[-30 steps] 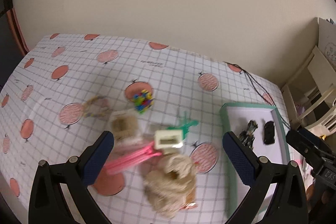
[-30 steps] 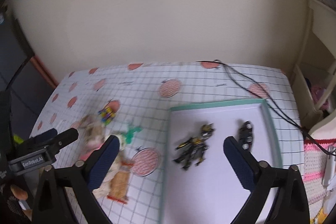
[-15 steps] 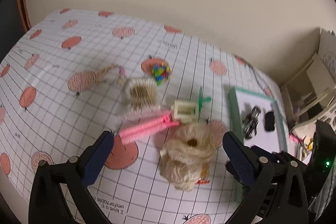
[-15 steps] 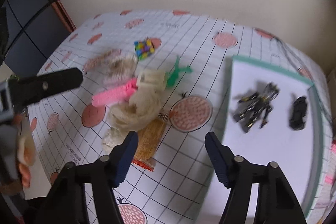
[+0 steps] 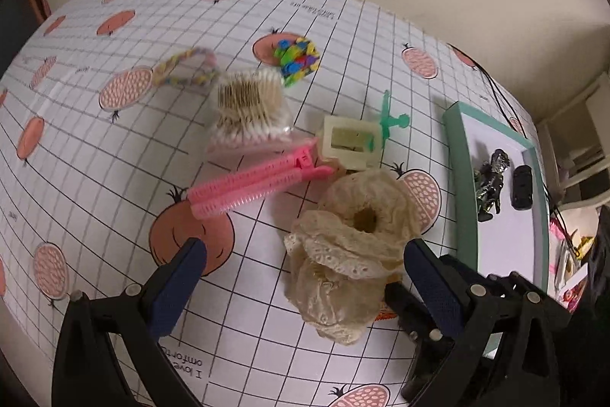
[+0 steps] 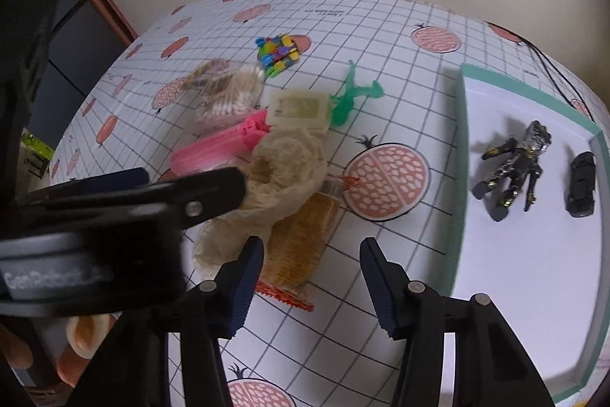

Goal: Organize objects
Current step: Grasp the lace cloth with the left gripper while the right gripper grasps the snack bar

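**A:** How far along are you?

**B:** Early, I judge. Going from largest down: the green-rimmed tray (image 6: 463, 155) at the right of the frame holds only two things, the dark robot figure (image 6: 514, 170) and the small black car (image 6: 581, 184) just beside it. Everything else lies on the gridded tablecloth (image 5: 114, 155).

**A:** What is left there?

**B:** A heap at the centre: the cream lace scrunchie (image 5: 354, 239), touching the pink hair clip (image 5: 259, 182), with an orange packet (image 6: 301, 246) partly under the lace. Above them are the bag of cotton swabs (image 5: 248, 109), the cream square box (image 5: 352, 142), the braided loop (image 5: 187, 69), the green plastic figure (image 6: 350, 94) and the little multicoloured block cluster (image 5: 297, 58).

**A:** And your fingers?

**B:** My left gripper (image 5: 301, 277) is spread wide and empty, low in the frame astride the scrunchie. My right gripper (image 6: 310, 277) is parted too, holding nothing, above the packet.
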Action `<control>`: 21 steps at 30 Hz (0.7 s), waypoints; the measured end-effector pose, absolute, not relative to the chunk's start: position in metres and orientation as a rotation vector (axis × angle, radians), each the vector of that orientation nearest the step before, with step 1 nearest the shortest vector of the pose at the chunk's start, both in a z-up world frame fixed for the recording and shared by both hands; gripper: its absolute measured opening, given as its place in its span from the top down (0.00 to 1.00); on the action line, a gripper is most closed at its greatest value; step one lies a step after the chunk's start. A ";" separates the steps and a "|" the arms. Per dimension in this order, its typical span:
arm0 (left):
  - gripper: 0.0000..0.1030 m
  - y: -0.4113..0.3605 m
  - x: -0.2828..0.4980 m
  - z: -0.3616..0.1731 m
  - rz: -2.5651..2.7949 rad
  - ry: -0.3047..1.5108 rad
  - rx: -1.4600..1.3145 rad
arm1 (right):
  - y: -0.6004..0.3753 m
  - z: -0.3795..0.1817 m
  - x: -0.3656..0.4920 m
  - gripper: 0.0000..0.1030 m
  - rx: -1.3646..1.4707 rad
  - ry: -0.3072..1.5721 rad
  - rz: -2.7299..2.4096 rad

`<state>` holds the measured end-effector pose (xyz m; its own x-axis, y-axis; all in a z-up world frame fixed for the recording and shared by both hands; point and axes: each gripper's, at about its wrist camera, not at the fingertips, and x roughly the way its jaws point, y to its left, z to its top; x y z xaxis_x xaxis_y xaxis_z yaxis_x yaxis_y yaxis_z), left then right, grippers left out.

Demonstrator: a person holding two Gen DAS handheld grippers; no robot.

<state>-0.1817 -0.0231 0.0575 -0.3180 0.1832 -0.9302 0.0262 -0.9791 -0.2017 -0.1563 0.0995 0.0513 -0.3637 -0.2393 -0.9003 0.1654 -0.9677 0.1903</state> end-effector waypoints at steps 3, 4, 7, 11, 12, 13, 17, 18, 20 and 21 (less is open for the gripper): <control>0.00 -0.023 -0.182 0.051 2.452 -0.272 -1.794 | 0.092 0.048 -0.158 0.48 1.613 -0.061 -2.413; 0.00 -0.022 -0.183 0.050 2.453 -0.263 -1.797 | 0.092 0.047 -0.159 0.48 1.614 -0.057 -2.416; 0.01 -0.021 -0.184 0.045 2.449 -0.246 -1.812 | 0.091 0.044 -0.161 0.49 1.621 -0.059 -2.415; 0.02 -0.021 -0.186 0.041 2.449 -0.236 -1.829 | 0.089 0.040 -0.163 0.49 1.630 -0.052 -2.410; 0.03 -0.021 -0.186 0.040 2.452 -0.228 -1.833 | 0.088 0.040 -0.163 0.49 1.633 -0.054 -2.410; 0.06 -0.021 -0.187 0.039 2.454 -0.221 -1.835 | 0.087 0.039 -0.164 0.49 1.635 -0.056 -2.408; 0.13 -0.023 -0.188 0.035 2.452 -0.211 -1.853 | 0.083 0.035 -0.165 0.50 1.644 -0.047 -2.403; 0.13 -0.023 -0.189 0.034 2.453 -0.210 -1.855 | 0.083 0.034 -0.165 0.51 1.647 -0.045 -2.402; 0.14 -0.023 -0.188 0.033 2.454 -0.212 -1.859 | 0.082 0.033 -0.166 0.52 1.653 -0.048 -2.399; 0.16 -0.024 -0.189 0.033 2.455 -0.213 -1.858 | 0.082 0.032 -0.166 0.52 1.654 -0.049 -2.397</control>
